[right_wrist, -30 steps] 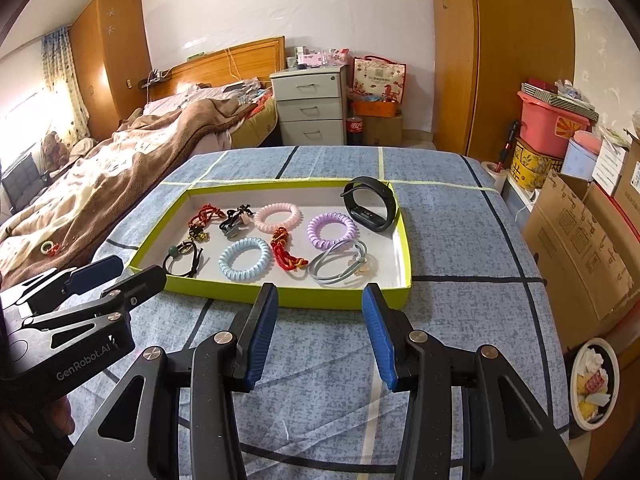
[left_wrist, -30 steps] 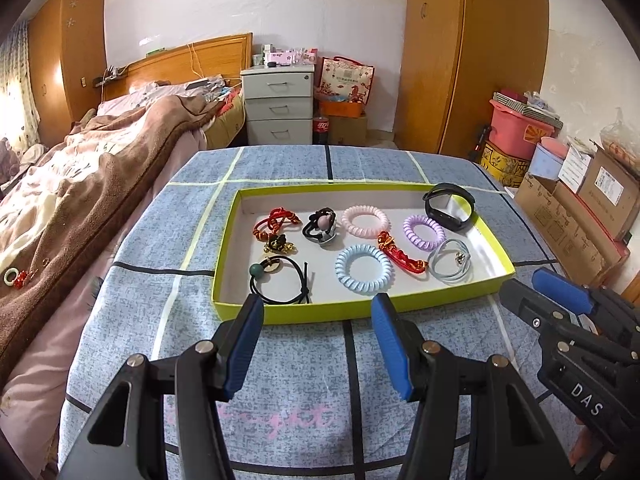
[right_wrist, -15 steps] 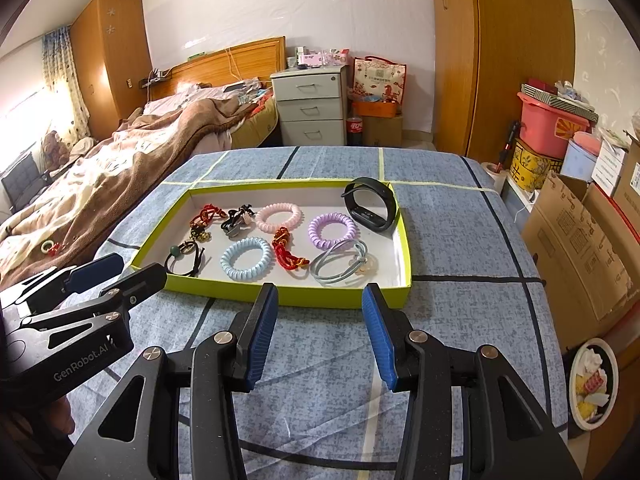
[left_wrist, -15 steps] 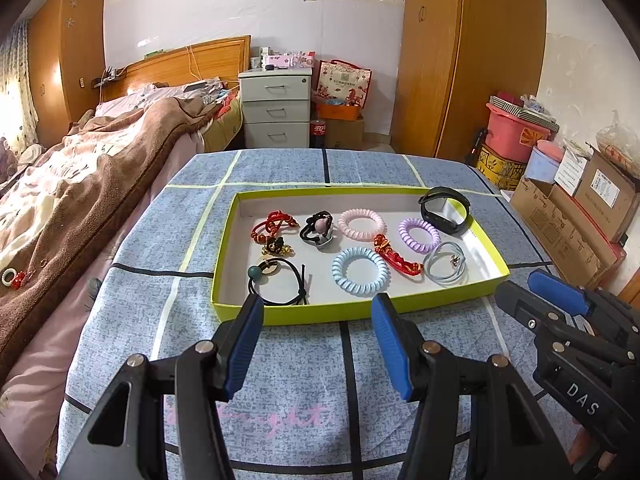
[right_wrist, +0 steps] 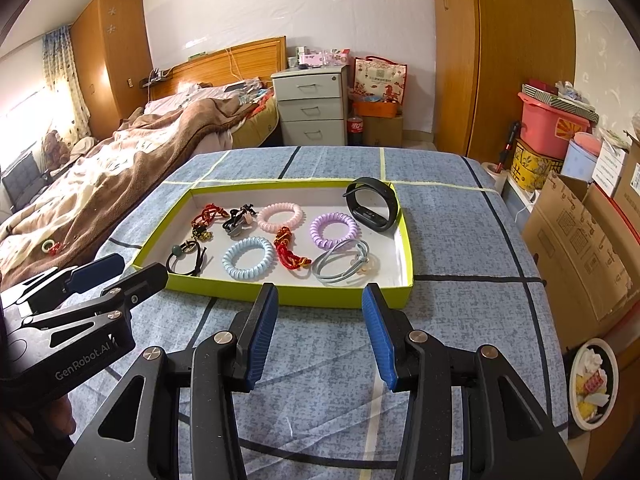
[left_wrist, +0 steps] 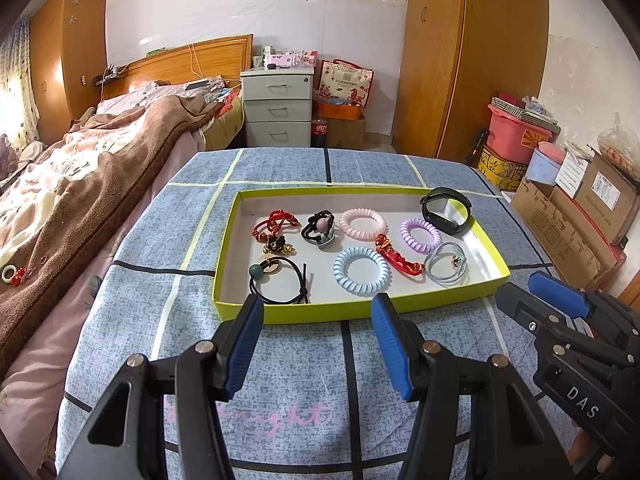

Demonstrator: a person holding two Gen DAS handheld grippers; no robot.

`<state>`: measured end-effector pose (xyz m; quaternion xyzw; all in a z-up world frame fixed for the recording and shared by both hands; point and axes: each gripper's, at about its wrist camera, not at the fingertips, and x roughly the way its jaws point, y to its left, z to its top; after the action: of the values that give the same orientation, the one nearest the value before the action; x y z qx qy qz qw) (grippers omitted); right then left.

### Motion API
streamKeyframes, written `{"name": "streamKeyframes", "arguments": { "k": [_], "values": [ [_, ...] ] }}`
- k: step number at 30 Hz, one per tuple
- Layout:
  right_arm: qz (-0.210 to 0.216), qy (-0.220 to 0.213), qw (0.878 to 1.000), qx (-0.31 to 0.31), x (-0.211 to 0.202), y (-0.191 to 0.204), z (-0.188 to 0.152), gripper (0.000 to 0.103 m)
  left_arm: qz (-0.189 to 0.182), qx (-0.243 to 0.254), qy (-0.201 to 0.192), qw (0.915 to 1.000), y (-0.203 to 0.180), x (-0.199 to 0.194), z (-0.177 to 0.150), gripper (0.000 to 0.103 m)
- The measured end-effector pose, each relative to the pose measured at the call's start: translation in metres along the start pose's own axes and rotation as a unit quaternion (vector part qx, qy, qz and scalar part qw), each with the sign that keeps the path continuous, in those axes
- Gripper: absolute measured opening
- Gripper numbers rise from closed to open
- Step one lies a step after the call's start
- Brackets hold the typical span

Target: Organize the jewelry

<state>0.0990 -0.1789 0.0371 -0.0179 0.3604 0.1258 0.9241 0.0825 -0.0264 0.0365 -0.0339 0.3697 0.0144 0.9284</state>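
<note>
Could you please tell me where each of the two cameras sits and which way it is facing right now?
Left wrist: on the left gripper, looking forward over the blue checked cloth at the green tray; its open fingers frame the tray's near wall, and the right gripper enters at lower right.
Right wrist: on the right gripper, facing the same tray from further right; the left gripper shows at lower left.
Shared: tray, black band, bed, nightstand.
</note>
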Motion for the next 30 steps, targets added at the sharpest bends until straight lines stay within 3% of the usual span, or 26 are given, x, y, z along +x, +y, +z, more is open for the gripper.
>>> {"name": "streamKeyframes", "arguments": {
  "k": [30],
  "values": [
    [0.0, 0.001, 1.0, -0.001, -0.0007, 0.0017, 0.0, 0.045, 0.002, 0.001, 0.003, 1.0, -0.0012, 0.0026, -0.0019, 0.058]
  ]
}}
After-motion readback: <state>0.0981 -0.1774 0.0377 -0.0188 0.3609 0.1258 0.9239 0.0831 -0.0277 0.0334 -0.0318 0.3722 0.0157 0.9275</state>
